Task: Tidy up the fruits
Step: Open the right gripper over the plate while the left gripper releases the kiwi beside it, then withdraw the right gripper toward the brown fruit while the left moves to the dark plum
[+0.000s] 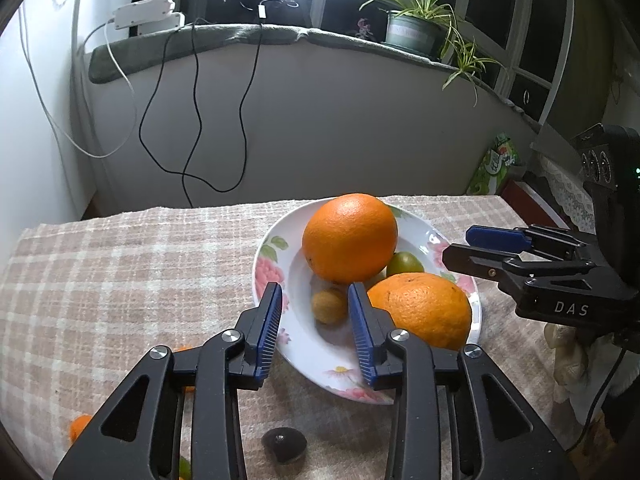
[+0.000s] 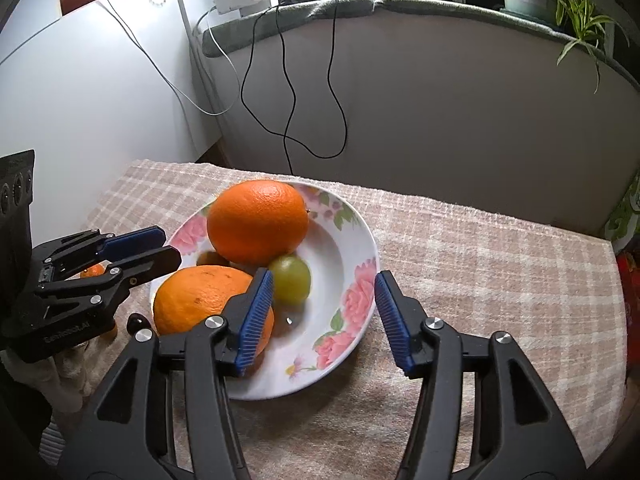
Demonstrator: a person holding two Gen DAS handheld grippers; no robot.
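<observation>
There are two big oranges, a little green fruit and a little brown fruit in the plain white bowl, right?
Almost. The floral-patterned white ceramic bowl is not plain: pink flowers and green leaves ring its rim, as the right wrist view shows. The two large round oranges, small round green fruit and small brown fruit are there.

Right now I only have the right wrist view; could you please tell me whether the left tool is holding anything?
Observer: No. The left tool is open and empty. A small brown fruit lies in the plate between its fingers, and neither finger touches it.
Operator: Thank you. Is there any fruit outside the plate that I cannot see?
Observer: Yes. Something small and green lies on the checked cloth at the bottom edge of the left wrist view. The tool hides most of it.
</observation>
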